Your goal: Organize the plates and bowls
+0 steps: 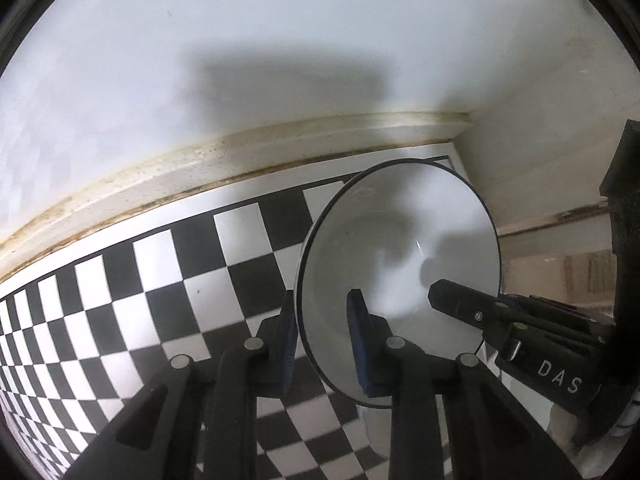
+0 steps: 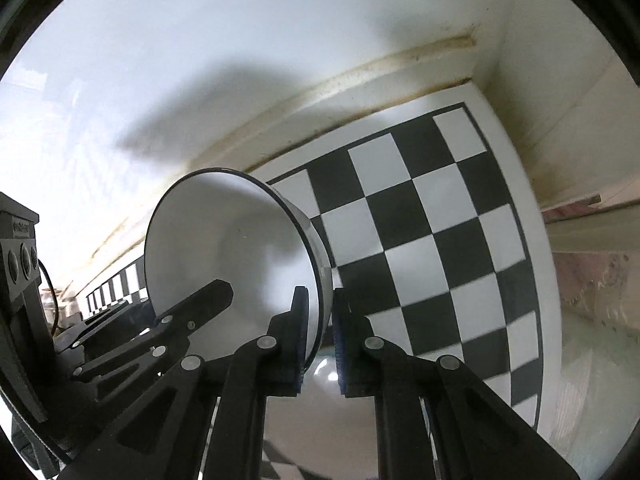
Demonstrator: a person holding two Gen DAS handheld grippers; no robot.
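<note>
Bowl (image 1: 400,248), white with a thin dark rim, sits right of centre in the left wrist view, tilted and lifted over the black-and-white checkered mat (image 1: 160,300); the left gripper (image 1: 324,344) is clamped on its near rim, one blue pad inside, one outside; the right gripper (image 1: 472,312) reaches in from the lower right, its finger tip inside the bowl. In the right wrist view the bowl (image 2: 224,248) lies left of centre; the right gripper (image 2: 320,332) pinches its wall between blue pads; the left gripper (image 2: 188,312) enters from the lower left; a white wall (image 2: 280,40) fills the upper frame.
</note>
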